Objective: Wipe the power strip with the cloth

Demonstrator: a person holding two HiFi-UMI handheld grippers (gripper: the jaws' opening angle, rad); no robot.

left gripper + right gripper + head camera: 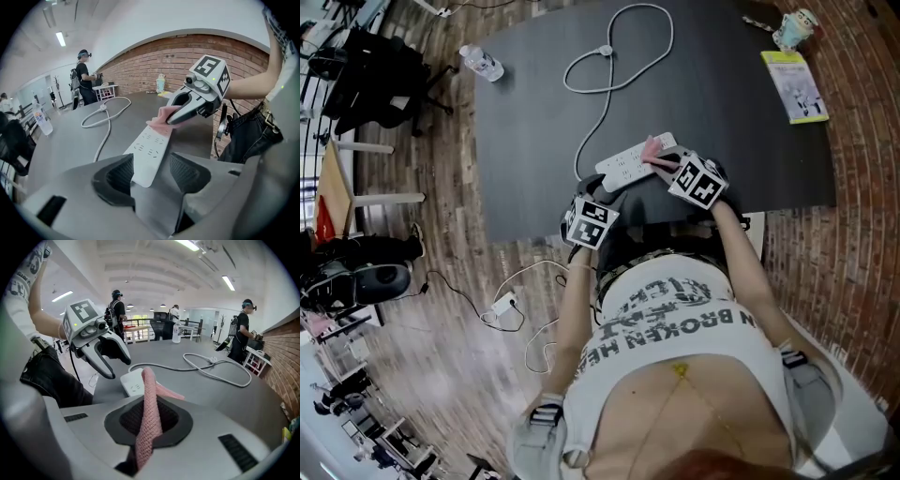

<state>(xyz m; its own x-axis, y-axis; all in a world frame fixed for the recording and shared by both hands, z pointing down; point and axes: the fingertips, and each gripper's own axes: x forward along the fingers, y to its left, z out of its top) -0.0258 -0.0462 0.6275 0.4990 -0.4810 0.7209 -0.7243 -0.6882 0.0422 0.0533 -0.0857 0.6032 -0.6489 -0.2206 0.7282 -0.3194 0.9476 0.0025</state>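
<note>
A white power strip (628, 161) lies on the dark table (534, 141) near its front edge. My right gripper (661, 161) is shut on a pink cloth (149, 408), which hangs from the jaws onto the strip's far end (159, 121). In the left gripper view my left gripper (151, 176) stands open around the strip's near end (152, 147), with a gap showing beside the right pad. In the right gripper view the left gripper (115, 364) hovers at the strip's (133, 381) other end.
The strip's white cable (609, 66) loops across the table's middle to a plug. A water bottle (481, 62) lies at the back left, and a booklet (795, 84) and a cup (794, 28) sit at the right. People stand in the room behind.
</note>
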